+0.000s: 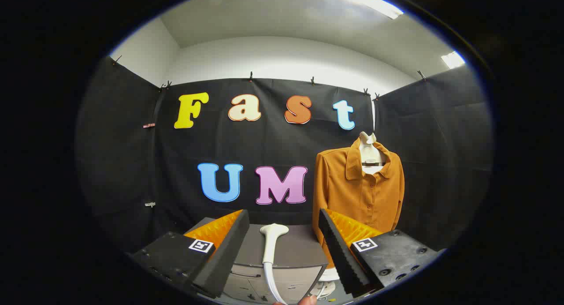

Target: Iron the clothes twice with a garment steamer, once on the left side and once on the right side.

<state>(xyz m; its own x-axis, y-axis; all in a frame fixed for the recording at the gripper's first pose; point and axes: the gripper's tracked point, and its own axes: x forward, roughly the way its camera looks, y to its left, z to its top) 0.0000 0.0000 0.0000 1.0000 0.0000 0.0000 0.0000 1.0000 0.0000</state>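
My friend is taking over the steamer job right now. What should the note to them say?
Gripper: open, fingers spread either side of the steamer head, not pressing on it.
Steamer head: white, lying on the grey cabinet, hose running back toward the fingers.
Shirt: brown, hanging on a white form beyond the right finger, past the cabinet.
Done: nothing that shows.
Left: grip the steamer, steam the shirt's left side, then its right.

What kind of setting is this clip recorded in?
Likely a staged recording booth: black cloth walls clipped up, an orange button-up shirt on a hanger, a white steamer head between the open tool fingers.
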